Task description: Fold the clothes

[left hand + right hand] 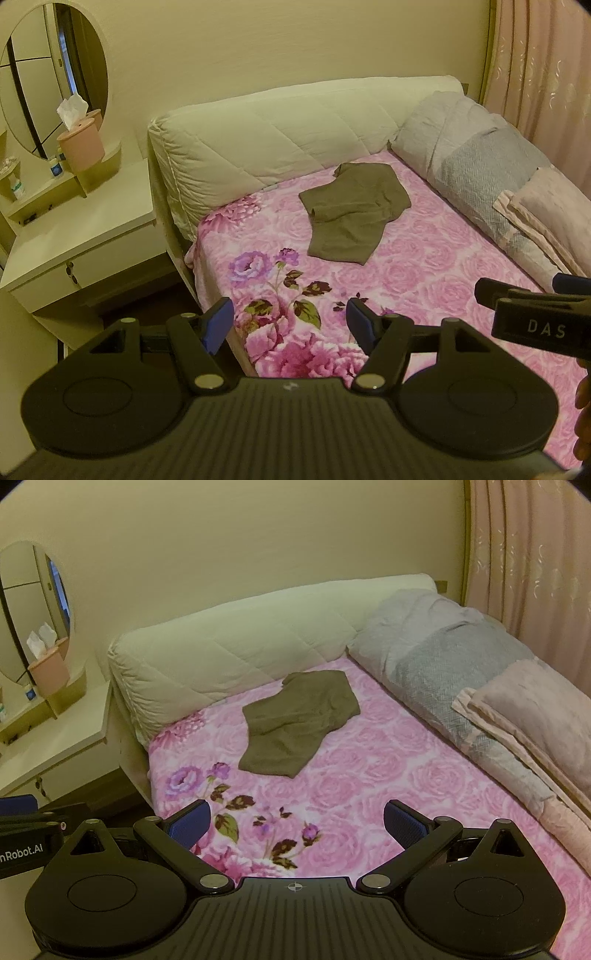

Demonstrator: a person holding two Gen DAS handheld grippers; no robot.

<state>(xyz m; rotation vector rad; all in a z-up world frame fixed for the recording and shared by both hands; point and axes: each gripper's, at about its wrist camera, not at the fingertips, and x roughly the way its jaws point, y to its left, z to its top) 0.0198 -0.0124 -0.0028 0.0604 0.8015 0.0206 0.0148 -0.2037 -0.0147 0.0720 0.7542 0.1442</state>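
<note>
- olive-brown garment (352,206) lying crumpled on the pink floral bedspread (424,266), toward the head of the bed, just short of the cream quilted headboard (266,140) and well apart from both tools.
- left gripper (290,323) held low over the near edge of the bed, blue pads spread apart, nothing between them.
- right gripper (297,823) likewise spread wide and empty, hovering over the printed flowers at the foot side.
- step in hand, judged from this: reaching in to take hold of the garment; no fold begun yet.
- best to travel forward and slightly down, both tools together, keeping the jaws apart until at the cloth.
- worth aiming for two separate edges or corners, one per tool, rather than the bunched middle; near hem looks the flattest and easiest to pinch.
- good to lift and spread it flat first, since the upper part looks rumpled and doubled over; exact shape of sleeves or legs hard to tell from here.
- risk: pinching the soft bedspread along with the cloth, so skim the pad tips under the edge only.
- grey pillow (436,642) and folded pink blanket (535,709) along the right side leave room for laying out.
</note>
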